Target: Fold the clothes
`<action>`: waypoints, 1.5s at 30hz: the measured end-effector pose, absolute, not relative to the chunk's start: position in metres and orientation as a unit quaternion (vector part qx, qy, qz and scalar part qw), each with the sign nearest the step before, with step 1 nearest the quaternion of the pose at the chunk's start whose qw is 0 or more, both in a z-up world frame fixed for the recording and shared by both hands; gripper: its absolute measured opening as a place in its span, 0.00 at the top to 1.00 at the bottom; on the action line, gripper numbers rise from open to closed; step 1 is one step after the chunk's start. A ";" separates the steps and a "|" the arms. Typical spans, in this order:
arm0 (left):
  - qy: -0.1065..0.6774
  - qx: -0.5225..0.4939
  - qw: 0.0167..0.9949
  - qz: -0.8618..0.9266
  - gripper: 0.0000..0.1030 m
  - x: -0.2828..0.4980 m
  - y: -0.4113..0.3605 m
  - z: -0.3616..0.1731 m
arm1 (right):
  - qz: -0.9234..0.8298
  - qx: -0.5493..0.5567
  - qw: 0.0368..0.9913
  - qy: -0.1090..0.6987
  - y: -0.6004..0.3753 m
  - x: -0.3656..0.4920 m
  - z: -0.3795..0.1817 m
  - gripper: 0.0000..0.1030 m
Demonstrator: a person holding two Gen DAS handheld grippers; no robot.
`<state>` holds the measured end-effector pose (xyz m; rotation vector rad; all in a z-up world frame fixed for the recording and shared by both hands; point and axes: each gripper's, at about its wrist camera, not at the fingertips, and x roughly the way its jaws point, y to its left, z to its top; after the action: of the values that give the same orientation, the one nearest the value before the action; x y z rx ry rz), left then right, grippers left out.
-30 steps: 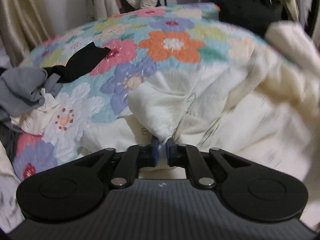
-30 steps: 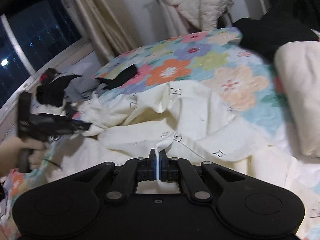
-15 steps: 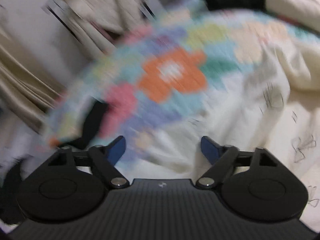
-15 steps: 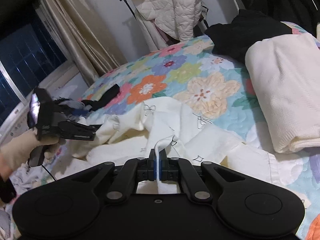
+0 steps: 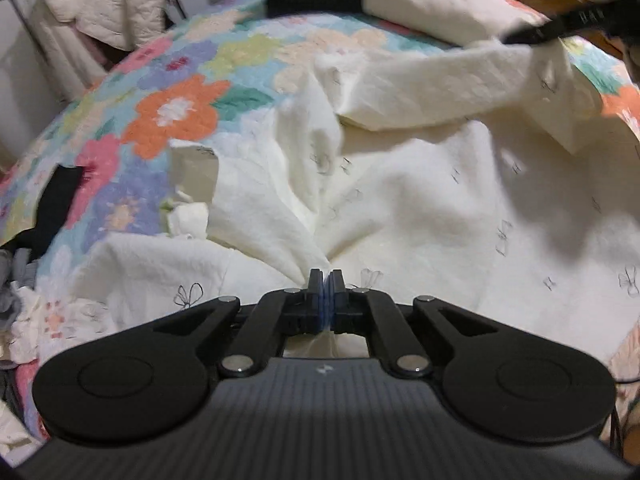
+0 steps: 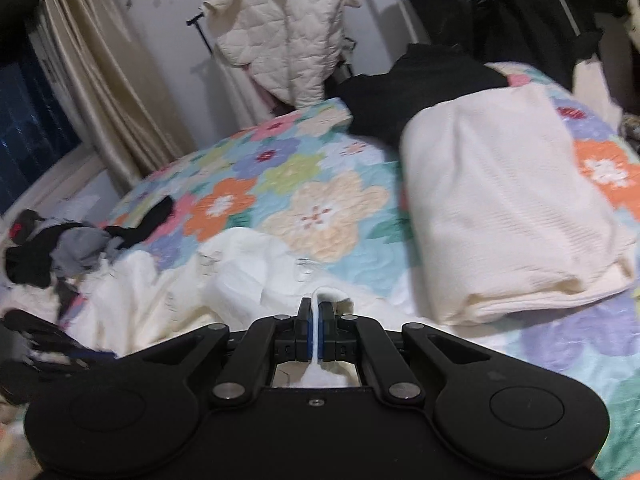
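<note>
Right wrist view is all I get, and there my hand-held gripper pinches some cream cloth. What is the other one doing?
Observer: The left hand-held gripper is shut on the cream garment, at a bunched fold.
Operator: Is the cloth plain? It looks blurry here.
Observer: No, it is printed with small outline butterflies.
Operator: How does my end look from there?
Observer: The right hand-held gripper holds a long strip of the garment raised over the rest, above the floral quilt.
</note>
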<state>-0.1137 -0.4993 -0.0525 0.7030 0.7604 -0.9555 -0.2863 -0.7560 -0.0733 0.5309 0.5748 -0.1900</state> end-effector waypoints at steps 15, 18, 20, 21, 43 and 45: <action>0.343 0.326 0.813 -0.339 0.86 -0.041 -0.529 -0.095 | -0.078 0.299 0.922 0.234 -0.764 -0.285 -0.079 0.98; 0.241 0.354 0.841 -0.330 0.90 -0.043 -0.539 -0.066 | -0.103 0.264 0.937 0.203 -0.772 -0.277 -0.064 0.98; 0.181 0.344 0.864 -0.321 0.90 -0.031 -0.548 -0.038 | -0.139 0.229 0.949 0.166 -0.785 -0.272 -0.043 0.98; 0.158 0.314 0.882 -0.314 0.90 -0.019 -0.552 -0.019 | -0.157 0.211 0.953 0.147 -0.791 -0.270 -0.032 0.99; 0.239 0.333 0.881 -0.235 0.11 0.099 -0.633 -0.098 | -0.243 0.276 0.913 0.174 -0.858 -0.284 -0.067 0.59; 0.241 0.360 0.876 -0.214 0.05 0.106 -0.634 -0.109 | -0.217 0.301 0.913 0.169 -0.856 -0.284 -0.069 0.59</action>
<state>0.1055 -0.6342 -0.1090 0.7508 0.5021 -0.4456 -0.2843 -0.8560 -0.0685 0.6205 0.3477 -0.4469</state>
